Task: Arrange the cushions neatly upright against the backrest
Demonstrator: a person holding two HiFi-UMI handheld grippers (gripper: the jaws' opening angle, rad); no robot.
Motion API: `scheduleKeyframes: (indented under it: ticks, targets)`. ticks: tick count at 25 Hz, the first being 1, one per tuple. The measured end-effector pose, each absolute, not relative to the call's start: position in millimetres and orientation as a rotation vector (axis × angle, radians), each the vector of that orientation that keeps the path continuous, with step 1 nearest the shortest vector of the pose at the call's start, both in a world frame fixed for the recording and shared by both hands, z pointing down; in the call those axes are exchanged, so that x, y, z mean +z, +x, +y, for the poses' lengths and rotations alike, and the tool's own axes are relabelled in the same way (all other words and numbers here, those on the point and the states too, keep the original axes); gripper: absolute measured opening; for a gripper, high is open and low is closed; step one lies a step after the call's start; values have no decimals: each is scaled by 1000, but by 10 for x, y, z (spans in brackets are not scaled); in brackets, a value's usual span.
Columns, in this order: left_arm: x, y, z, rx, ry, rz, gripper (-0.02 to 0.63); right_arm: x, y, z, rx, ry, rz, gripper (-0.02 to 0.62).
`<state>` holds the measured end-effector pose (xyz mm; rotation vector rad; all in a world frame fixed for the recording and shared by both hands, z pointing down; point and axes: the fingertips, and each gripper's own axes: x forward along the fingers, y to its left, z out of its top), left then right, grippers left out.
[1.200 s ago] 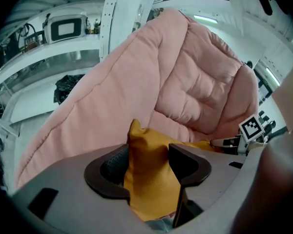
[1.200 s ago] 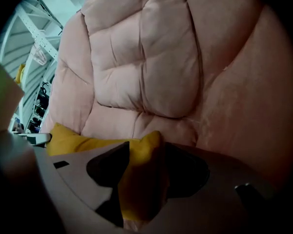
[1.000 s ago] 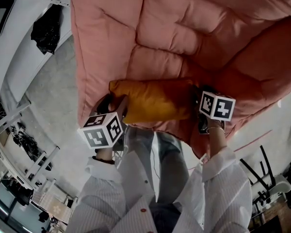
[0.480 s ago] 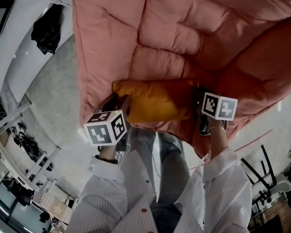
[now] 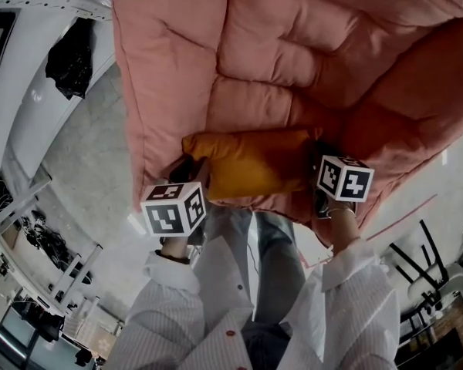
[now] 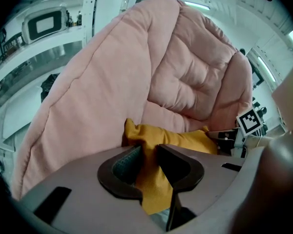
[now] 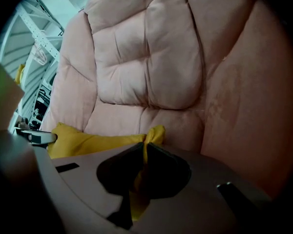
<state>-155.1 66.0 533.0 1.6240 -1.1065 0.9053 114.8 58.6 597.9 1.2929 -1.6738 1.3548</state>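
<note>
A yellow cushion lies flat on the front of the seat of a pink padded sofa. My left gripper is at its left end. In the left gripper view the left gripper has just been closing and pinches a fold of the yellow cushion between its pads. My right gripper is at the right end. There my right gripper has just been closing and is nearly shut on a corner of the cushion. The sofa backrest rises behind.
The person's legs stand close against the sofa's front edge. Grey floor lies to the left, with white rails and a black bag beyond it. Dark chair legs stand at the lower right.
The left gripper has rolled a little and sits closer on the cushion's left corner. The right gripper has hardly moved. The cushion stays in place on the seat.
</note>
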Motion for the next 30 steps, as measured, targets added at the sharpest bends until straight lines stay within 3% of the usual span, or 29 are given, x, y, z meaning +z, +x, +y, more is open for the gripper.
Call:
scheduleKeyframes:
  ticks: [30]
  targets:
    - [4630,-823,-586,934,2017,-841,124,4649,1924,24,1270,1980,-1684,35]
